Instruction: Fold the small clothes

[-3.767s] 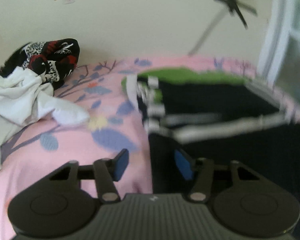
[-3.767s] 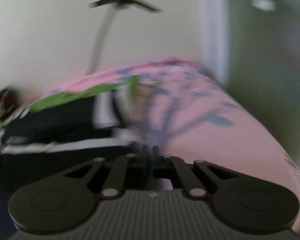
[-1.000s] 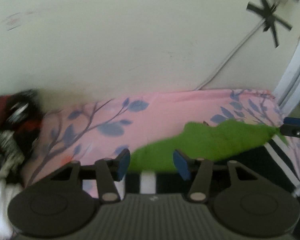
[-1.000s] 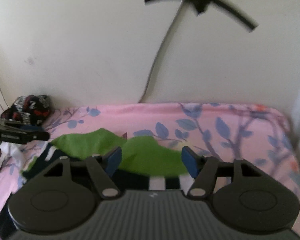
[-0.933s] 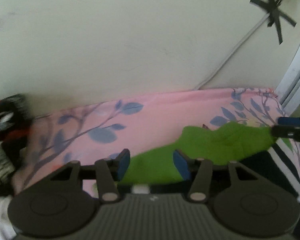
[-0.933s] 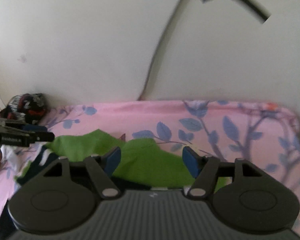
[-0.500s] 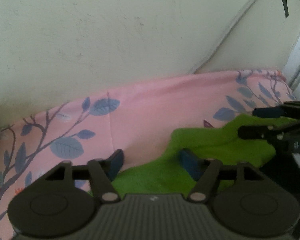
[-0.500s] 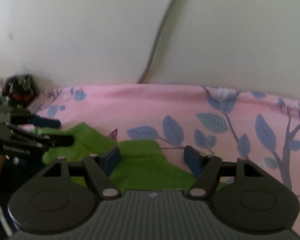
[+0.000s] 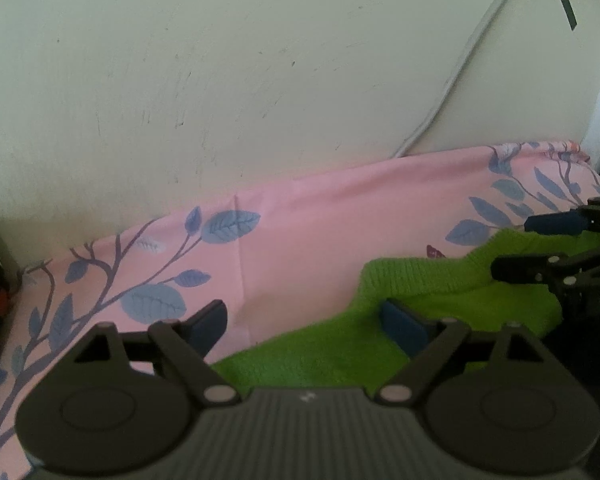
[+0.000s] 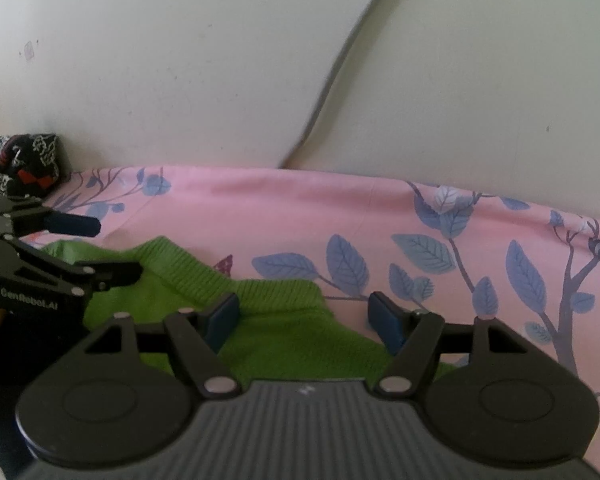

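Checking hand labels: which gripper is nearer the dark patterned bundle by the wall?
Left. The left gripper sits just in front of the dark patterned bundle; the right gripper is farther along the green knit.

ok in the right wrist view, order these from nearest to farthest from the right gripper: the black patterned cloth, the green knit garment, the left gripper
1. green knit garment: directly under the right gripper, between its open jaws.
2. left gripper: off to the left, over the garment's far left edge.
3. black patterned cloth: far left corner, against the wall.
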Motion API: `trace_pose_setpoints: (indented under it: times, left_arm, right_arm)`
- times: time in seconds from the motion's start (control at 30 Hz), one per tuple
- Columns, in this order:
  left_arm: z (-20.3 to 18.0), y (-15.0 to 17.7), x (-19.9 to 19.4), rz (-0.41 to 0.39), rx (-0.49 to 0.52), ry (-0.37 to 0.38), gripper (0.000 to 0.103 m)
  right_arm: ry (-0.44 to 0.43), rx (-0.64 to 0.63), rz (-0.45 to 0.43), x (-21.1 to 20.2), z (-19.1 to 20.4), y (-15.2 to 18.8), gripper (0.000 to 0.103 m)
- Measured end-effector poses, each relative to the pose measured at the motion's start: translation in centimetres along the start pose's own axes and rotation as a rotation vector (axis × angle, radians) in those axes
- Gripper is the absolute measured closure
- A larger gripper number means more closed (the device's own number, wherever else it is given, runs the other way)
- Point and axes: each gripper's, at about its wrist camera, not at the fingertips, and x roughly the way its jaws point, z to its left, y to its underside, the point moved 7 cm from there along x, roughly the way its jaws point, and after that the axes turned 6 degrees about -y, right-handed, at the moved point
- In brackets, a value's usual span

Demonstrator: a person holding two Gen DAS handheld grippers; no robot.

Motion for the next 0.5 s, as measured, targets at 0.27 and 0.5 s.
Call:
trace_pose_setpoints:
  times: [0.27, 0.5]
  left_arm:
    - [0.06, 0.01, -0.05, -0.005, 0.002, 0.003, 0.017]
    - [0.11, 0.05, 0.01, -0.001, -0.006, 0.013, 0.017]
  right_arm:
    - [-0.002, -0.006, -0.001, -0.16, -0.34, -0.09, 0.040]
    - [-0.002, -0.006, 0.000, -0.25, -0.44, -0.10, 0.040]
